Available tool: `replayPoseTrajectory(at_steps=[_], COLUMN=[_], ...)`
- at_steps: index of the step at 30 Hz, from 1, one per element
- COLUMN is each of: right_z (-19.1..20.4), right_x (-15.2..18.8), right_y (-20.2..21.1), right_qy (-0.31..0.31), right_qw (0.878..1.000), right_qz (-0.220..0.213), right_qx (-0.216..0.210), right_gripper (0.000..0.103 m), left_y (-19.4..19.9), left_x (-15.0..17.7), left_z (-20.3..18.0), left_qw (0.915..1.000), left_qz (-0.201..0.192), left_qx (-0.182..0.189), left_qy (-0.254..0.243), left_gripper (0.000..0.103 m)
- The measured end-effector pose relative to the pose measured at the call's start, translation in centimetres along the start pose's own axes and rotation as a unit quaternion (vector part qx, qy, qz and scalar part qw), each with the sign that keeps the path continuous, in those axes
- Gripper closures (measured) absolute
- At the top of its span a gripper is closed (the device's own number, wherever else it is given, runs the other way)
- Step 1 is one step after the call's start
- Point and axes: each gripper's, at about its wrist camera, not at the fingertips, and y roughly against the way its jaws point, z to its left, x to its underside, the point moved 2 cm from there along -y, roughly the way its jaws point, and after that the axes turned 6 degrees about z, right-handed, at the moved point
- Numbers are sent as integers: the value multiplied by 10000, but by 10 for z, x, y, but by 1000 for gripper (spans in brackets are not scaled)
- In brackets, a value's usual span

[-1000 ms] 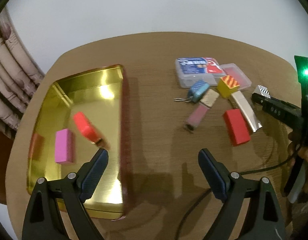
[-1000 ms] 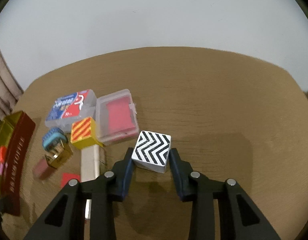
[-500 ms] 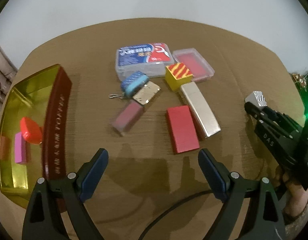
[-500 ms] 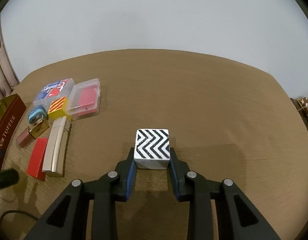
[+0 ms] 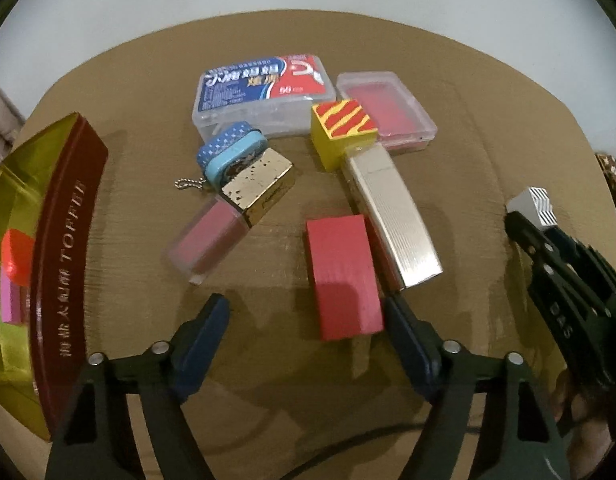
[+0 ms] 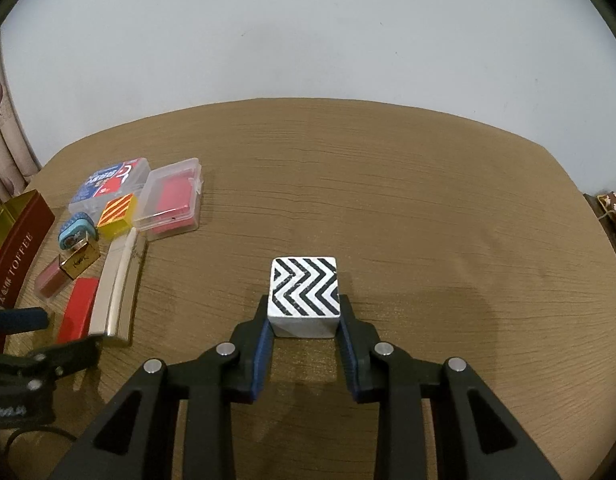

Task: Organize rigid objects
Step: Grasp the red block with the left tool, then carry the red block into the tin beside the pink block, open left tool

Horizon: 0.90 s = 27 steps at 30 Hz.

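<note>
1. The right tongs (image 6: 303,320) are closed on a black-and-white zigzag cube (image 6: 303,294); both blue pads press its sides and the cube sits at their tips over the tabletop (image 6: 428,200).
2. The left tongs (image 5: 308,316) point down at the tabletop with their jaws closing. The near end of a red block (image 5: 342,276) lies between the tips, close to the right-hand pad, but the pads do not press it.
3. Just beyond the left tongs, touching the red block's right side, lies a long silver case (image 5: 392,208), with a yellow cube with red stripes (image 5: 342,132) at its far end.
4. Ahead and left of the left tongs a clear tube of pink (image 5: 205,242) lies by a gold box (image 5: 259,188) and a blue tin on a chain (image 5: 231,152).
5. Farther off are a blue-and-red plastic box (image 5: 263,92) and a clear case with a red insert (image 5: 386,112).
6. Far left of the left tongs stands a gold tray with a dark red rim (image 5: 63,264), holding pink and orange pieces.
</note>
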Motion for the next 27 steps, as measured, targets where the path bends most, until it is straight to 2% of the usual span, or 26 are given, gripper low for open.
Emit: replayPoseTrajectory(at_steps=[3, 6, 10, 18, 27], right_z=[3, -1, 1, 2, 5], right_x=[0, -1, -1, -1, -1], right_y=[2, 4, 4, 4, 1], right_qy=[1, -6, -2, 9, 24], right_qw=[10000, 10000, 10000, 10000, 10000], right_qz=[0, 1, 1, 3, 4], right_qx=[10, -2, 2, 23, 40], right_gripper=[73, 73, 73, 73, 73], left_y=[-1, -1, 3, 11, 40], left_x=[-5, -9, -5, 9, 24], left_z=[-6, -15, -25, -20, 11], left_qw=[9998, 9994, 9986, 9986, 9978], left_qz=[-153, -260, -353, -336, -476], left_qx=[-114, -137, -83, 51, 4], left_qy=[-56, -197, -380, -408, -461], left_gripper=[35, 47, 76, 76, 76])
